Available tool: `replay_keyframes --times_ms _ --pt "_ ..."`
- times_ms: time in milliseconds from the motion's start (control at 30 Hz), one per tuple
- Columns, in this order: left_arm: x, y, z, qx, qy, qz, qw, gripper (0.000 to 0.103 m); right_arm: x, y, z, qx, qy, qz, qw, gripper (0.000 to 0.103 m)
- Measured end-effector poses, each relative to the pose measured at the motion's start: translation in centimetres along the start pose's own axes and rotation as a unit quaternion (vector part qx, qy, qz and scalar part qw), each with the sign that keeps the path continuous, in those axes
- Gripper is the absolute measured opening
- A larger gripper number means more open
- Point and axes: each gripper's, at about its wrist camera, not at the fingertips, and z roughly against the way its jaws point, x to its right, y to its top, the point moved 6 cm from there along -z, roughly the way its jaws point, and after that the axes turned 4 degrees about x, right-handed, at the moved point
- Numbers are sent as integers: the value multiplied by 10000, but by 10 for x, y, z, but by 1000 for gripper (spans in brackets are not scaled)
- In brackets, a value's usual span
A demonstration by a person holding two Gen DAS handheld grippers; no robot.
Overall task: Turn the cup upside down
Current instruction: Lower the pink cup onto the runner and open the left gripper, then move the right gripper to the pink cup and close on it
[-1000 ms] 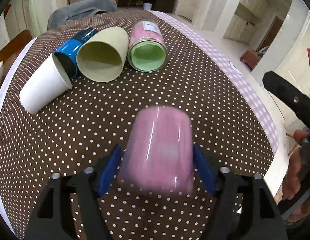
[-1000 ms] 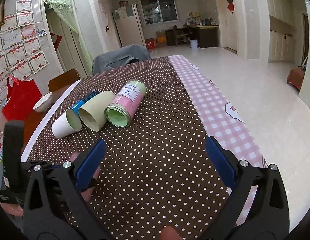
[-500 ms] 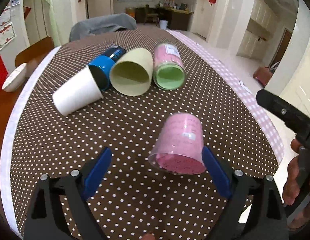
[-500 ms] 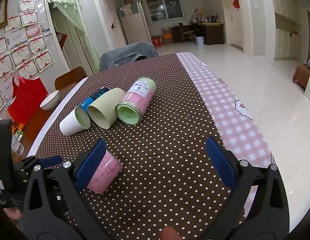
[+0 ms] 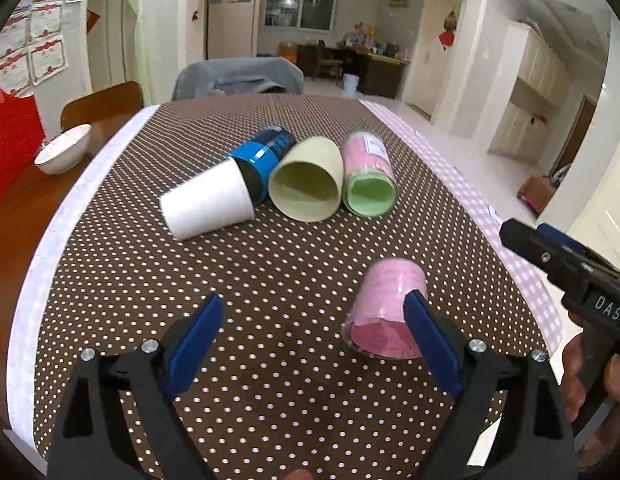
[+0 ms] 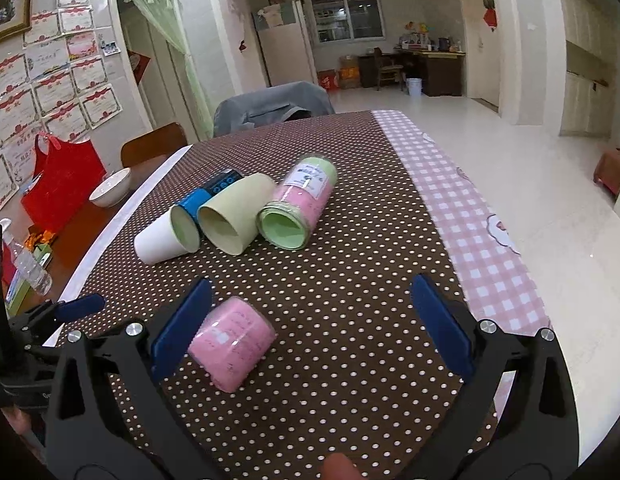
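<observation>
Spreading wide under a brown polka-dot cloth (image 5: 270,280), with a pink checked strip (image 6: 470,216) running along its right edge: the surface (image 5: 42,264), showing a pale border on the left. Leaving a broad stretch of bare dotted cloth between the far row of cups and the near edge.

Lying on their sides in a row toward the far middle, touching one another: a white paper cup (image 5: 208,203), a blue cup (image 5: 262,156) behind it, a cream cup (image 5: 306,180) with its mouth facing the camera, and a pink jar with green inside (image 5: 368,178).

Lying on its side near the right front, well apart from that row: the pink cup (image 5: 386,312), mouth toward the left wrist camera, base pointing away, close to the checked strip yet fully on the dotted cloth.

Hanging spread wide and gripping nothing: the left tongs (image 5: 310,344), right blue pad partly in front of the pink cup (image 6: 234,340); contact not clear.

Hovering likewise spread and empty: the right tongs (image 6: 310,320), left pad just beside the cup, right pad above the checked strip.

Sitting off the cloth on bare wood at far left: a white bowl (image 5: 64,149).
</observation>
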Motion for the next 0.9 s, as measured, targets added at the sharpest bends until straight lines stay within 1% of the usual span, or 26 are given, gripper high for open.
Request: replay_keyframes --times_ms 233,300,467,600,667,767,867,900 --pt "-18 3 28 387 266 133 9988 90 -18 5 0 -104 123 174 9997 97" --pt "-21 1 36 478 332 134 9982 90 -24 3 -3 -212 216 179 9994 97" --pt "-33 2 51 694 500 174 9962 90 -36 3 -10 -460 297 226 9982 97" --pt "-41 2 65 877 645 171 9939 90 -45 1 -18 -755 440 148 9961 97" --pt "-45 2 70 961 682 188 9929 90 -48 -1 -22 -909 469 87 9947 97" --pt "-50 1 77 1061 724 231 9915 90 -50 -1 -24 -1009 461 47 9938 97" --pt "-55 -1 82 1138 753 282 9902 90 -53 0 -27 -1141 531 -34 9920 97" --pt "-57 -2 83 1152 764 296 9900 90 -53 -1 -30 -1247 599 -109 9903 97"
